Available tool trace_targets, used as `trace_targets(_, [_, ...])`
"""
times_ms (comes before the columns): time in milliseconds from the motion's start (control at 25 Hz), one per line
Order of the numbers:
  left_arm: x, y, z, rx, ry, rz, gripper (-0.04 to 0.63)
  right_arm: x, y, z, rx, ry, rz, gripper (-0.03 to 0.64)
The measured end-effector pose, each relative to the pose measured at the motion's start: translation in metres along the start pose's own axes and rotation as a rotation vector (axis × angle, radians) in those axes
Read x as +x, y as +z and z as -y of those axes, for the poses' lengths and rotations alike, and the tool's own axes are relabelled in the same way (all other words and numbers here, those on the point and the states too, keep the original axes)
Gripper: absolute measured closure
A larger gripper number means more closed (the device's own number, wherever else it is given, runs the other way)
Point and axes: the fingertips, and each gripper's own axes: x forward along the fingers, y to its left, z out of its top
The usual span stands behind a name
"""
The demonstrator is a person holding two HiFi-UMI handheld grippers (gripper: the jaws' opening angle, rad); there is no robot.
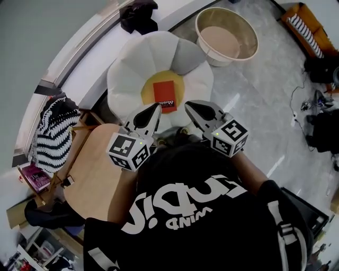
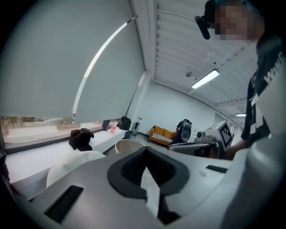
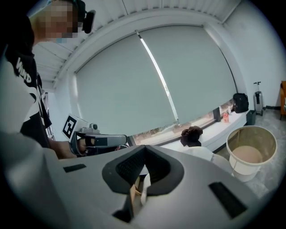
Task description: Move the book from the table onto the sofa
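Currently red book (image 1: 164, 96) lies flat on sofa (image 1: 127, 69), 12 o'clock of left tongs (image 1: 157, 107) and right tongs (image 1: 187, 105); both closed, empty.

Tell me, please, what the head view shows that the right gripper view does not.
Only the head view: the red book, lying on the yellow middle of the sofa. Only the right gripper view: the window blind. Both: the white sofa, the round tub, the dark bundle on the sill, and the left gripper.

Round beige tub (image 1: 226, 36) on floor (image 1: 265, 106); striped black-and-white textile (image 1: 53, 132), possibly a blanket, left; dark bundle (image 1: 139, 16) on windowsill (image 1: 95, 58)
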Motion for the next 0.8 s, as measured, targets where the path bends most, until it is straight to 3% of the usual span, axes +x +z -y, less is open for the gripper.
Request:
trace_targets(400, [-0.024, 0.023, 0.019, 0.132, -0.051, 0.140, 0.588, -0.023, 0.042, -0.008, -0.122, -0.028, 0.168, 0.617])
trace_targets(800, [-0.015, 0.014, 0.014, 0.210, -0.054, 0.151, 0.588, -0.012, 0.027, -0.012, -0.192, -0.006, 0.167, 0.617])
